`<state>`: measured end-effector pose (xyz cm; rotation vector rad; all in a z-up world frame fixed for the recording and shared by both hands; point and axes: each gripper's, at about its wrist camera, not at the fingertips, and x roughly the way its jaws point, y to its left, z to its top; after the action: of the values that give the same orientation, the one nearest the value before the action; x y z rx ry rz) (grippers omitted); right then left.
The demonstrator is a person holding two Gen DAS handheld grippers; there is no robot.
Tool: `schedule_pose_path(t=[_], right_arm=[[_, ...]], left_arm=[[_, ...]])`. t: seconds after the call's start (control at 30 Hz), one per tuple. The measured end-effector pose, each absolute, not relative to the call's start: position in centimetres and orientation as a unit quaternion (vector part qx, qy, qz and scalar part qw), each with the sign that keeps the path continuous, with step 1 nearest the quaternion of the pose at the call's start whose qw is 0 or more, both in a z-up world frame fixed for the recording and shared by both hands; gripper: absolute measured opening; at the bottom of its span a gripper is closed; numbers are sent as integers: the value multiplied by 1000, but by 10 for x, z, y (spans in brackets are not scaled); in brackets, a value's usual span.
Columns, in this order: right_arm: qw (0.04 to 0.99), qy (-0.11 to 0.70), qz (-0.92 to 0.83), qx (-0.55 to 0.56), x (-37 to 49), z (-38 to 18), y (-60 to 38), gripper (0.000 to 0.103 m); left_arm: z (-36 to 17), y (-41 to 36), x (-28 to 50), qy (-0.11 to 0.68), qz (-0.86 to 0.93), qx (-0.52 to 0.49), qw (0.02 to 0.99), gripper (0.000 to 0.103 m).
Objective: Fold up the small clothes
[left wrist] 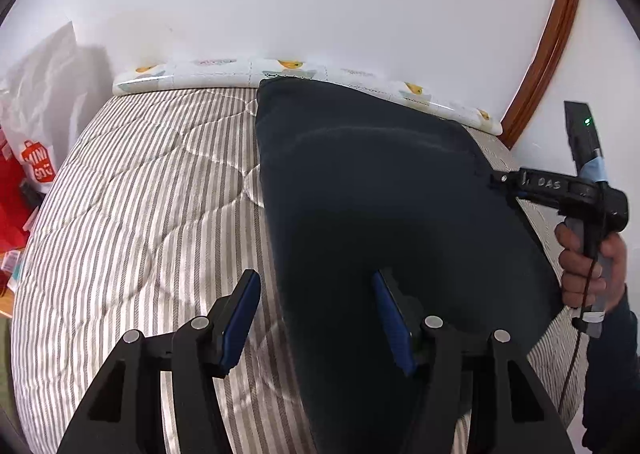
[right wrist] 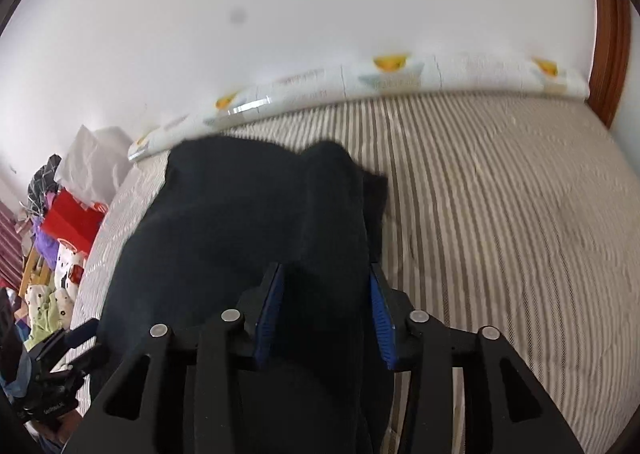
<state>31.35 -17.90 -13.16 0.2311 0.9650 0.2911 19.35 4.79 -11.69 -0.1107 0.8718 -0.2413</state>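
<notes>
Dark garment (left wrist: 372, 190) spread on the striped mattress (left wrist: 152, 190), reaching its far edge by the patterned bolster (left wrist: 208, 72) at the wall. Left gripper (left wrist: 316, 314) – jaws apart, nothing between the pads, poised over the garment's near left edge. Right gripper (right wrist: 326, 316) – jaws part-closed with a bunch of the cloth between them; seen from the left wrist, it pinches the garment's right edge

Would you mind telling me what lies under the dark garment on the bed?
The dark garment rests on the striped mattress, visible all around it. Whatever lies directly beneath the cloth is covered and cannot be seen.
</notes>
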Motion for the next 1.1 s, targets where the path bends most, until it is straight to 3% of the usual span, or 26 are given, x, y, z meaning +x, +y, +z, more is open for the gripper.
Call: schedule_pose_path(t=[0.03,0.23,0.4,0.5,0.57,0.7,0.77,0.97,1.1], right_arm=[[867,461,148,118,312,-133,-180,4],[892,424,118,106,280,-116,-184,7],[905,420,56,21,232,-105,-172,11],[906,419,47,28,196,-91,-180,39],[915,401,37,36,166,-76,-186,63],[927,374,14,23,119,-48,-188,72],[928,371,16,20,100,-38,-188,74],[938,347,-9,28,48,-11,-191,97],[941,338,-19,18,19,2,-189,101]], left_arm=[[-116,48,190,421,-115,-53,898,56],[-107,49,158,415,-96,-46,904,56],[-93,45,129,404,-80,-42,910,56],[-80,41,113,394,-74,-41,915,59],[-71,37,103,386,-68,-41,919,62],[-48,25,78,366,-58,-25,929,72],[-37,18,64,355,-51,-19,933,82],[-20,3,28,335,-34,2,942,84],[-14,0,10,328,-34,0,944,84]])
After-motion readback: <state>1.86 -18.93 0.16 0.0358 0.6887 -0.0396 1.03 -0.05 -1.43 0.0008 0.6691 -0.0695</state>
